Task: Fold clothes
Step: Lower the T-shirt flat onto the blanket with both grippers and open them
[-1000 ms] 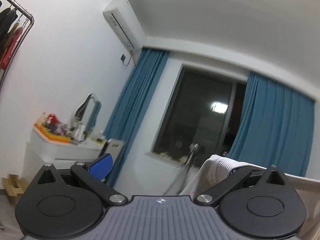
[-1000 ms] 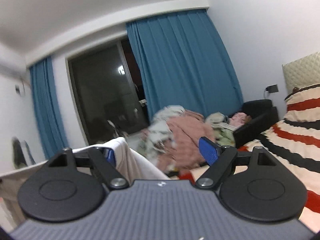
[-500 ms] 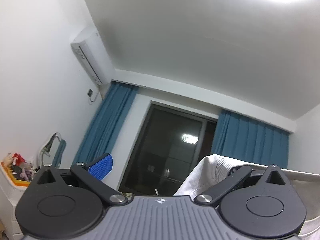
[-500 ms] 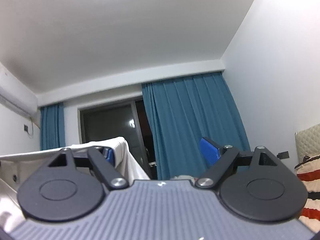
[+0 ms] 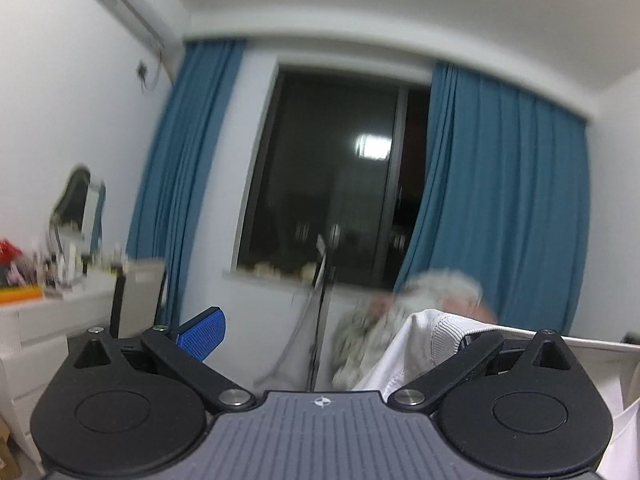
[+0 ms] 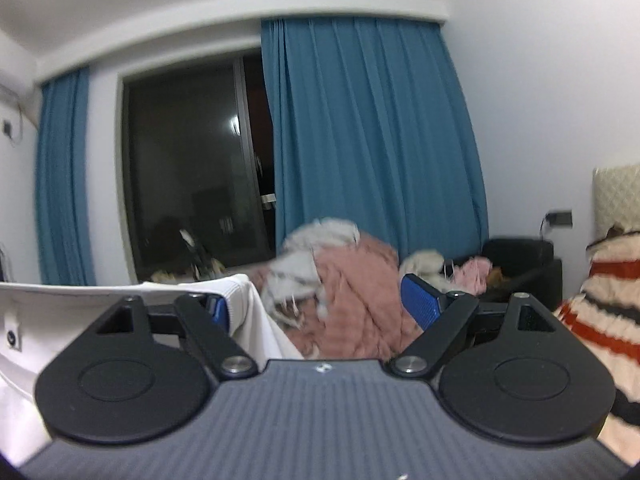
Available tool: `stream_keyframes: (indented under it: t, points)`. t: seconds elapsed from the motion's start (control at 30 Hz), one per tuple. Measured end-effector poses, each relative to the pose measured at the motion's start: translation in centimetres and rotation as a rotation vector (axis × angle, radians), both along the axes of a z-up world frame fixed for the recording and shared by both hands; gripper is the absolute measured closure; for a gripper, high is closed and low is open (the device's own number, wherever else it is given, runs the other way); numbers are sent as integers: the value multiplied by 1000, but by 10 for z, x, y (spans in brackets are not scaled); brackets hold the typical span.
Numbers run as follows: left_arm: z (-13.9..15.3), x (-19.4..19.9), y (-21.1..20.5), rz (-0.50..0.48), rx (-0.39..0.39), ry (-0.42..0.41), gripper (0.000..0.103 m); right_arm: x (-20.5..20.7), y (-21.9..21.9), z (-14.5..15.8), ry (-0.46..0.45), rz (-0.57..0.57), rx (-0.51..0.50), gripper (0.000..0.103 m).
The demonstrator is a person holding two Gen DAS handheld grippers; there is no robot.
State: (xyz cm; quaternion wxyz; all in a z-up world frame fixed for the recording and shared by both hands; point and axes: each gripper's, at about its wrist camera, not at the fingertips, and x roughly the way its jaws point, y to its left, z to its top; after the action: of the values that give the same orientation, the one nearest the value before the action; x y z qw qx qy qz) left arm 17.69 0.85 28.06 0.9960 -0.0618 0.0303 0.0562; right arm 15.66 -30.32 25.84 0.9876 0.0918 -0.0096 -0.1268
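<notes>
White cloth, a garment (image 5: pixel 416 344) with a ribbed hem, hung draped over one finger of each gripper and stretched between the two. In the left wrist view the left gripper (image 5: pixel 332 332) had its jaws wide apart: its bare blue pad (image 5: pixel 202 334) stood clear on the left side of the picture, while the other finger was wrapped in the ribbed edge of the garment. In the right wrist view the right gripper (image 6: pixel 320 306) also stood wide apart, one blue pad (image 6: pixel 420 306) free on the right side of the picture and the other finger half buried under the white fabric (image 6: pixel 244 308), which ran off to the left edge as a taut band. Neither pair of jaws pinched the cloth; it seemed only hooked over the inner fingers, though the fold hid the exact contact.

Beyond the grippers lay a heap of clothes (image 6: pixel 352 280), pink and pale grey, blurred in both views. Behind it were blue curtains (image 6: pixel 372 140) on either side of a dark window (image 5: pixel 336 176). An air conditioner (image 5: pixel 128 4) sat high on the wall in the left view, above a white dresser (image 5: pixel 48 316) with a mirror. A striped blanket (image 6: pixel 600 312) in cream, red and black filled the right edge of the right view.
</notes>
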Motion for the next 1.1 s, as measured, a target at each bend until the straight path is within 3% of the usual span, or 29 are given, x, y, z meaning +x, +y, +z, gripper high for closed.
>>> stream_keyframes:
  t: [0.13, 0.33, 0.43, 0.53, 0.63, 0.73, 0.83, 0.93, 1.1]
  points:
    - [-73, 128, 10, 36, 25, 69, 0, 120, 3, -60, 67, -11, 10, 19]
    - [-213, 301, 15, 43, -16, 311, 0, 266, -9, -182, 218, -31, 23, 20]
    - [-280, 349, 25, 16, -51, 439, 0, 313, -9, -248, 342, -19, 14, 20]
    - [-342, 387, 35, -18, -62, 572, 0, 334, -5, -303, 486, 14, 8, 20]
    - [-381, 407, 35, -57, -12, 699, 0, 356, -1, -331, 631, 95, 11, 20]
    - [-386, 405, 24, -123, 118, 808, 0, 358, 11, -328, 727, 159, -28, 20]
    - [-364, 394, 18, -190, 195, 808, 0, 347, 24, -308, 760, 233, -61, 20]
    - [-335, 373, 18, -221, 168, 770, 0, 322, 37, -282, 727, 288, -63, 20]
    - [-285, 301, 16, -245, 135, 637, 0, 248, 55, -237, 605, 297, -34, 20]
